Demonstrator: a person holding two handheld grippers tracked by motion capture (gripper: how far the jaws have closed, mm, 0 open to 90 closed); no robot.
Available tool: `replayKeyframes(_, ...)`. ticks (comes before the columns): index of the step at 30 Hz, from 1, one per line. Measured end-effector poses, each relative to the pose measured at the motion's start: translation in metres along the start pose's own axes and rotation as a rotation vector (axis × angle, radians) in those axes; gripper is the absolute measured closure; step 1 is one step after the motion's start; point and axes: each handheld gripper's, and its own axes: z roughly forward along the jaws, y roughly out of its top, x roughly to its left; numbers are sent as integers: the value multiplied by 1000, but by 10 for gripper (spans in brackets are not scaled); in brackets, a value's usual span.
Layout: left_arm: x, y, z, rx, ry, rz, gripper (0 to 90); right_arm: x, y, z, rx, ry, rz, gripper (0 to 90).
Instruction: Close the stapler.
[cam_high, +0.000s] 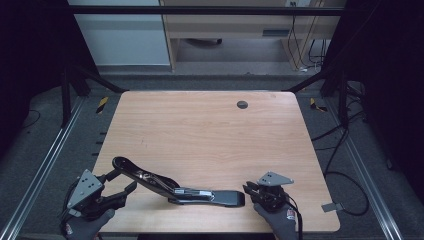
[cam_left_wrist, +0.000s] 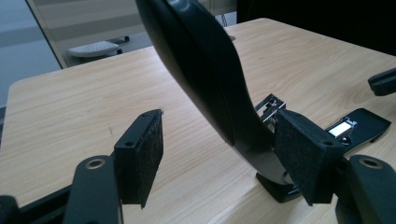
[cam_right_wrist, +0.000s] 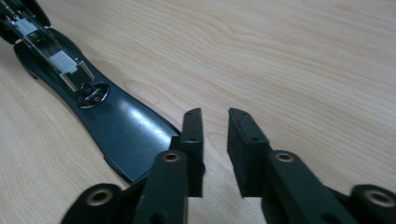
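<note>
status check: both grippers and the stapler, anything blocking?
Left gripper open around the stapler's raised arm, one pad touching it. Right gripper empty, jaws narrow, beside the stapler base. Stapler hinged open on table. Nothing in the way.

A large black stapler (cam_high: 175, 187) lies near the front edge of the worktop (cam_high: 210, 130), opened wide. Its flat base rests on the wood pointing right, metal staple channel exposed, while the curved top arm tilts up toward the left.
</note>
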Motion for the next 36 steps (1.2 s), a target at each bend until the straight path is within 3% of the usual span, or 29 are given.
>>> replayKeyframes(11, -2, 9, 14, -5, -5, -5, 343, 7, 0, 3, 14, 38, -23, 900)
replayKeyframes(24, 3, 15, 19, -12, 9, 5, 389, 17, -2, 11, 35, 72, -32, 900)
replayKeyframes(36, 5, 15, 18, -17, 4, -14, 474, 22, -5, 14, 39, 98, -31, 900)
